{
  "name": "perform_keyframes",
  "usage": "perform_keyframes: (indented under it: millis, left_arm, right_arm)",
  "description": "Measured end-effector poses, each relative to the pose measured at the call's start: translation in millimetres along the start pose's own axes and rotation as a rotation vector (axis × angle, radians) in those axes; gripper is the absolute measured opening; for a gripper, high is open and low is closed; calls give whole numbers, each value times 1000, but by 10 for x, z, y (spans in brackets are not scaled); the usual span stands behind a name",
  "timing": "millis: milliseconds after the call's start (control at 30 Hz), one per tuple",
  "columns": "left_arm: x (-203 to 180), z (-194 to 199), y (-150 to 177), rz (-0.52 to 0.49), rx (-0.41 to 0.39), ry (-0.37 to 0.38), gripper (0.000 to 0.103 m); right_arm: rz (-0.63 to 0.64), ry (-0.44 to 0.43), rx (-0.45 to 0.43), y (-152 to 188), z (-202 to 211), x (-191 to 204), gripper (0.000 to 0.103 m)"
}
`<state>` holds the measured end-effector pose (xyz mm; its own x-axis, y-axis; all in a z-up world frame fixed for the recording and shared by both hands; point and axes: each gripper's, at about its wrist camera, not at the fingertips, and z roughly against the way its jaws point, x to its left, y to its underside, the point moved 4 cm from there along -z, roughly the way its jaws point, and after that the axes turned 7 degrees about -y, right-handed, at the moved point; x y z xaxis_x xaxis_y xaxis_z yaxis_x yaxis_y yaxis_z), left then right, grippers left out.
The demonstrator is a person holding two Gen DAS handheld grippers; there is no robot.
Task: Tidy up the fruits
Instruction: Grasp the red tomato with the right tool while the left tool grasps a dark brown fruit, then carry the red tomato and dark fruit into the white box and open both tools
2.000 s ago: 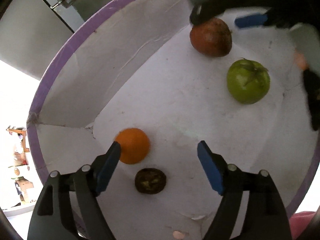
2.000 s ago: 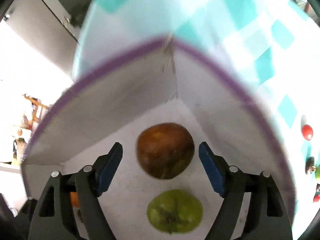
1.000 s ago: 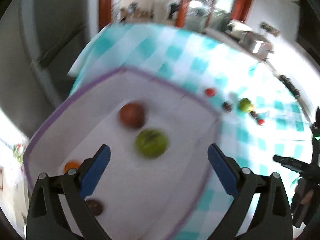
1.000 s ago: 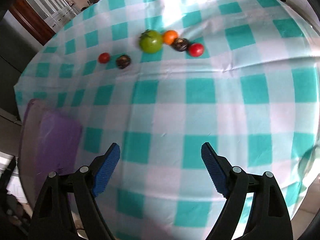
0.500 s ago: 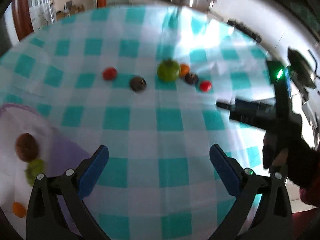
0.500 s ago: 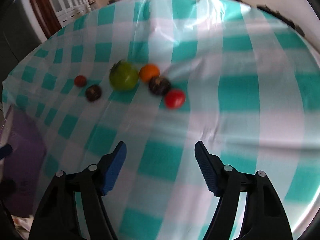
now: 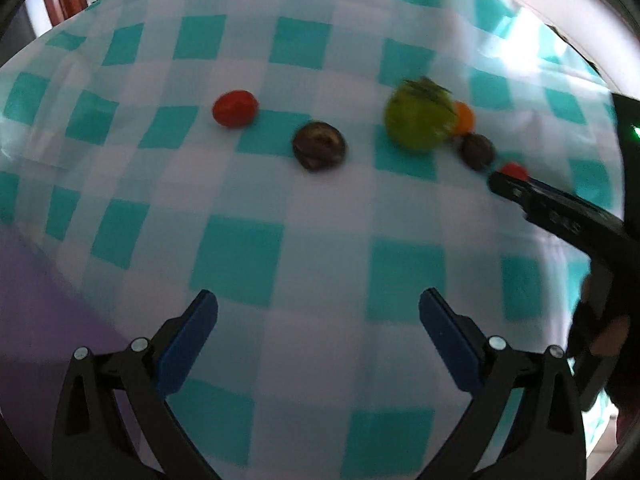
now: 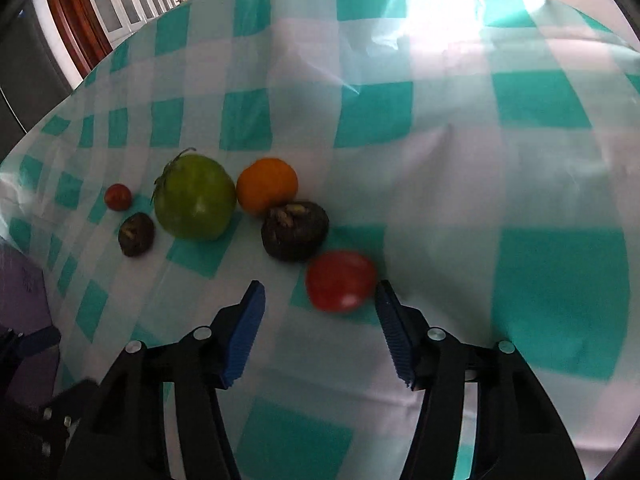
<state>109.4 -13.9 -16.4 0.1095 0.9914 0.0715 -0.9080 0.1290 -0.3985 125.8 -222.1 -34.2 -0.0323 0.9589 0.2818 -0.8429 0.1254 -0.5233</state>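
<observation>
Several fruits lie in a row on the teal-and-white checked tablecloth. The right wrist view shows a small red tomato (image 8: 118,197), a small dark fruit (image 8: 136,234), a big green fruit (image 8: 195,196), an orange (image 8: 267,185), a larger dark fruit (image 8: 295,230) and a red tomato (image 8: 340,280). My right gripper (image 8: 319,292) has its jaws closing, with that red tomato between the fingertips, close to the right one and apart from the left one. My left gripper (image 7: 318,306) hangs open and empty above the cloth, short of the dark fruit (image 7: 319,145) and the red tomato (image 7: 235,108).
The purple box (image 7: 40,320) sits at the lower left, also at the left edge as the purple box (image 8: 20,292). The right gripper's black body (image 7: 560,216) and a hand enter from the right in the left wrist view, covering part of a red tomato (image 7: 513,170).
Both grippers left the white-lined purple box and came down over the fruit row on the cloth. The right jaws narrowed and now straddle the red tomato. The left jaws stayed wide.
</observation>
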Motion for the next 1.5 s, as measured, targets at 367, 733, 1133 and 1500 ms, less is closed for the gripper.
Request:
perform_keyframes:
  millis: [367,733,1133,1500]
  left_arm:
    - [54,-421,-651,78,-74,-17,99]
    - [-31,-706,-934,1,-115,-52,84]
    - [-199,-499,-658,-94,-137,-16,42]
    - [-310,-124,112,-169,-87,90,42]
  right_arm:
    - [97,47,-29,-39,-108,6,35]
    - [104,41,-54,8,-98,-27,32]
    - [93,75,-31,211,23,6,31]
    - [48,90,20,772,345,173,31]
